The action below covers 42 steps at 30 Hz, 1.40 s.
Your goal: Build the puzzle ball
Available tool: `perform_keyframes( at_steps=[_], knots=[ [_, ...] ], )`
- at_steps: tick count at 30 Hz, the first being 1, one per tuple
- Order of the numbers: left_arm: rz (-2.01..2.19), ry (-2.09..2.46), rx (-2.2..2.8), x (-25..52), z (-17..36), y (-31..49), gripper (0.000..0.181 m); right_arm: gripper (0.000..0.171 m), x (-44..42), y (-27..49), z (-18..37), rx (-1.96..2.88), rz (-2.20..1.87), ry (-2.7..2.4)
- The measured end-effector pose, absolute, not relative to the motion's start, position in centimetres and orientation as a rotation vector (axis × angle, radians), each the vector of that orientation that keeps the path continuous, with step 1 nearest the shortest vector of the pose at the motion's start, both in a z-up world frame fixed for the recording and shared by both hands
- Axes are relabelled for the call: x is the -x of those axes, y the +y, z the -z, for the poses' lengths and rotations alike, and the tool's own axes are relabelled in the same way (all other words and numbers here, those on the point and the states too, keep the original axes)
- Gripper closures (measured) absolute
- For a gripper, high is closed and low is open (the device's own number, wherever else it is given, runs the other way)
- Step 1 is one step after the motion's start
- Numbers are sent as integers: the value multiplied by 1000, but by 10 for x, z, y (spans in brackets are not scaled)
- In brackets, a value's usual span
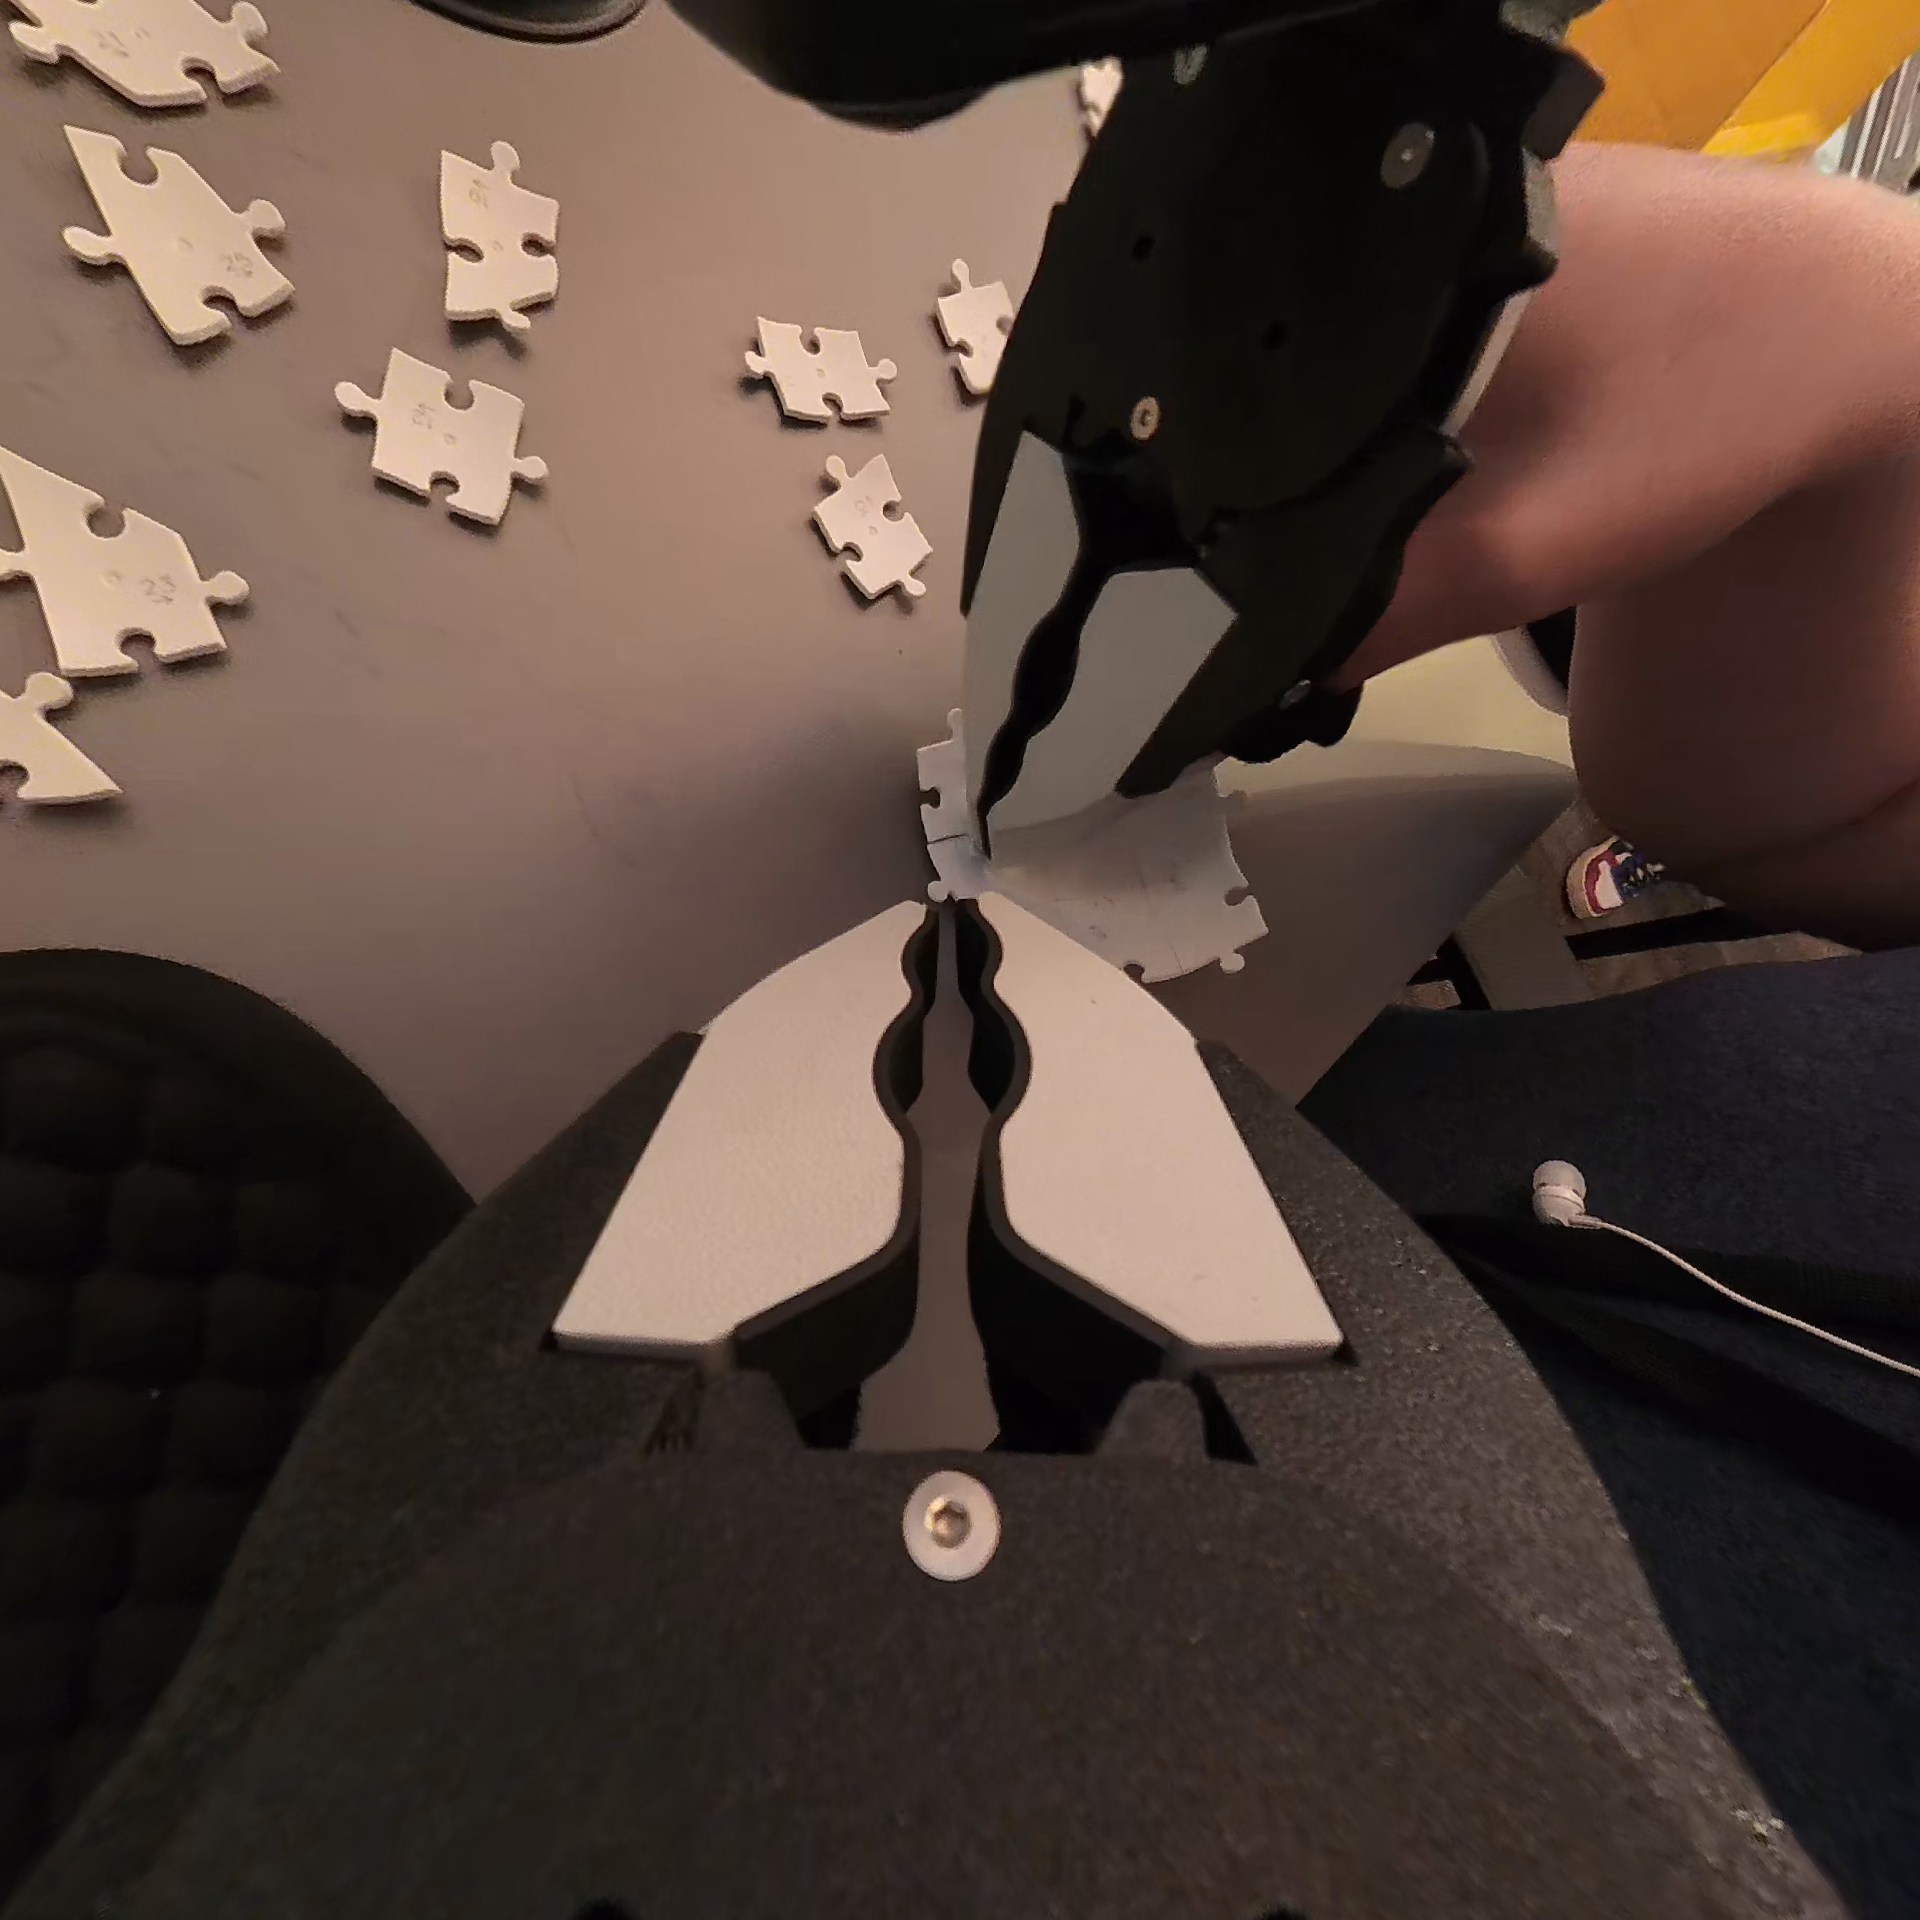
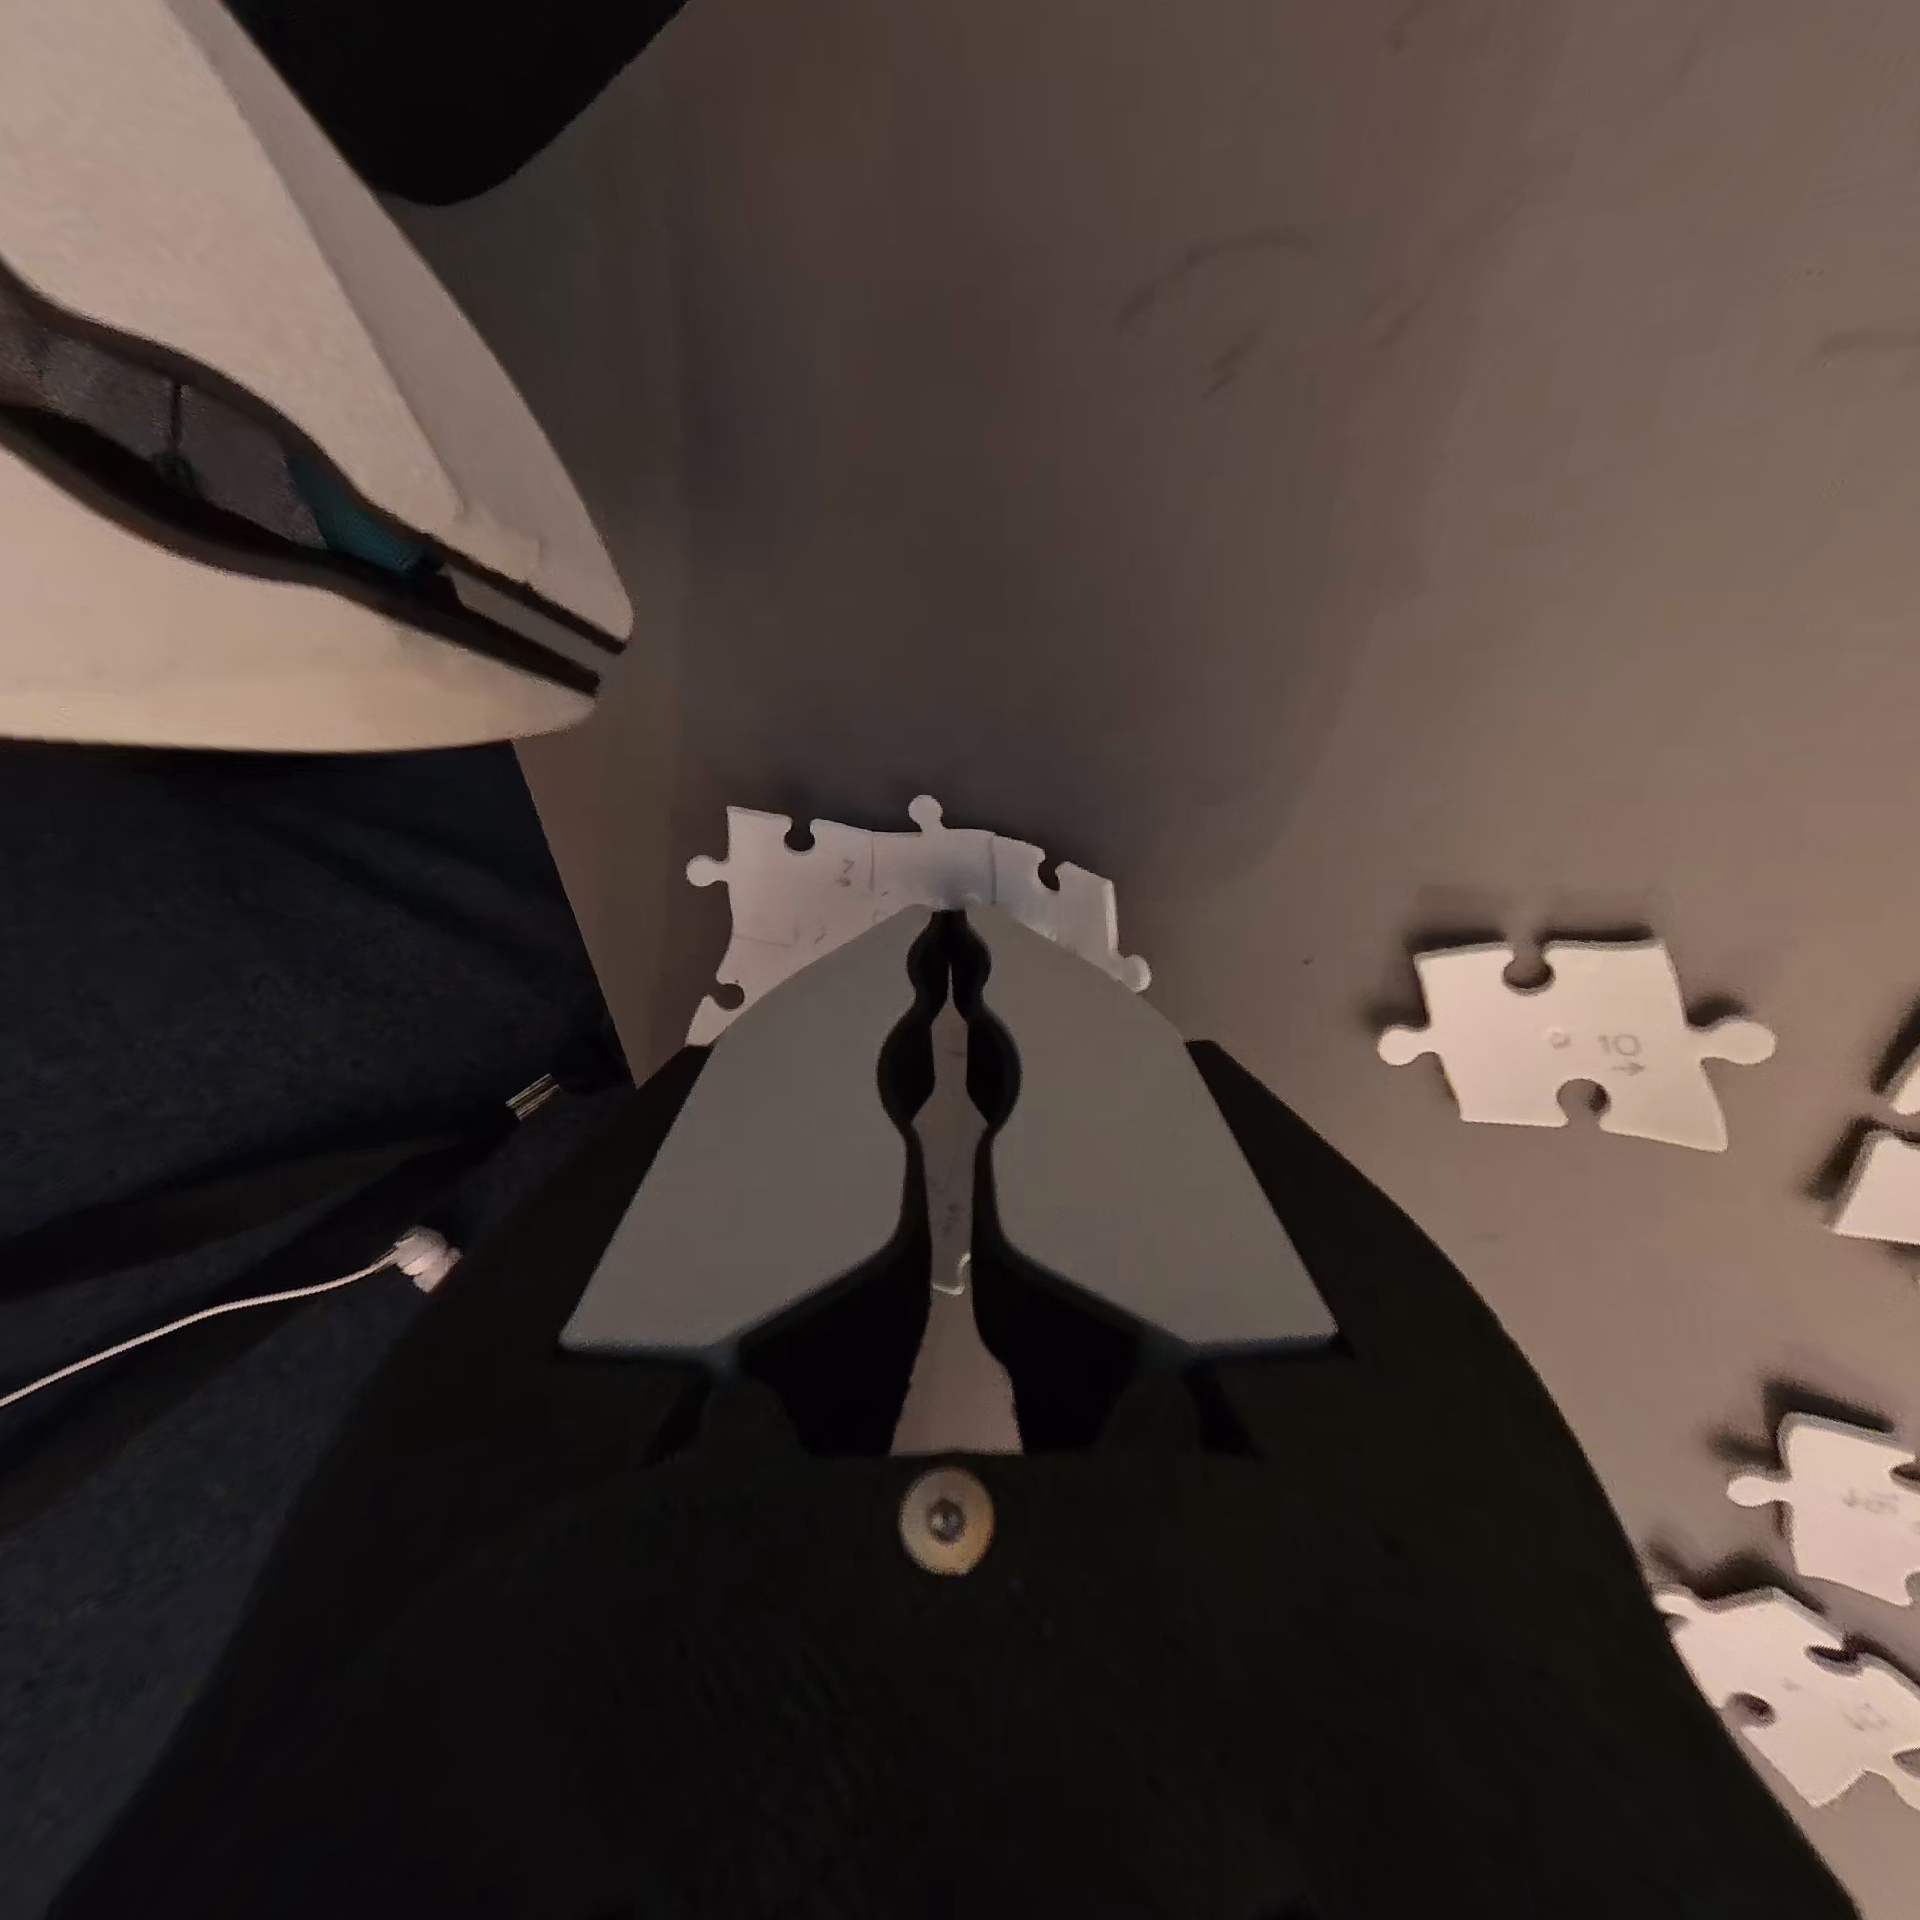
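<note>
The left gripper [image 1: 951, 906] has its two grey-padded fingers [image 1: 774, 1132] drawn nearly together, tips almost meeting right at the near-left edge of a curved assembly of joined white puzzle pieces [image 1: 1132, 894]. Whether the tips actually pinch a tab of that assembly cannot be told from the left wrist view.

The right gripper [image 1: 985, 842] comes down from above in that view, held by a person's hand [image 1: 1621, 520], and its narrow fingertips close on the left part of the curved assembly. In the right wrist view the same gripper [image 2: 948, 914] has its fingers squeezed to a thin slit over the joined pieces [image 2: 831, 873], which fan out beyond the tips to left and right; a sliver of white piece shows through the gap lower down between the fingers.

The assembly sits at the near right edge of the grey desk [image 1: 623, 727]. Loose white puzzle pieces [image 1: 447, 436] lie flat on the desk, scattered to the far left, well apart from the assembly. In the right wrist view one loose piece [image 2: 1569, 1039] lies to the right of the gripper, with more near the right border.

A white earbud on a cable [image 1: 1558, 1190] rests on dark blue fabric [image 1: 1662, 1351] to the near right.
</note>
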<state>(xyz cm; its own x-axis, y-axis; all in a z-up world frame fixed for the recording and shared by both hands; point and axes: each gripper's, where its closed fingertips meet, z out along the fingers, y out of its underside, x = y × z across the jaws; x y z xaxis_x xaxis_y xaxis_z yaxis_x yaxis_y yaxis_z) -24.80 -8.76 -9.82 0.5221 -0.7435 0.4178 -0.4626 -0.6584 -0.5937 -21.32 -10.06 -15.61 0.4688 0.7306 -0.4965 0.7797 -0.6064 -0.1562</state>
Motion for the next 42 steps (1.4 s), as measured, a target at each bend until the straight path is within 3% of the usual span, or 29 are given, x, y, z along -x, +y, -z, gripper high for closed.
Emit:
perform_keyframes(
  at_steps=[28,42],
  knots=[
    [926,1033,2396,243,116,-93,176,170,207,-89,155,-2565,1069,1200],
    [925,994,2371,251,104,-95,175,170,207,-88,156,-2651,1029,1363]
  ],
)
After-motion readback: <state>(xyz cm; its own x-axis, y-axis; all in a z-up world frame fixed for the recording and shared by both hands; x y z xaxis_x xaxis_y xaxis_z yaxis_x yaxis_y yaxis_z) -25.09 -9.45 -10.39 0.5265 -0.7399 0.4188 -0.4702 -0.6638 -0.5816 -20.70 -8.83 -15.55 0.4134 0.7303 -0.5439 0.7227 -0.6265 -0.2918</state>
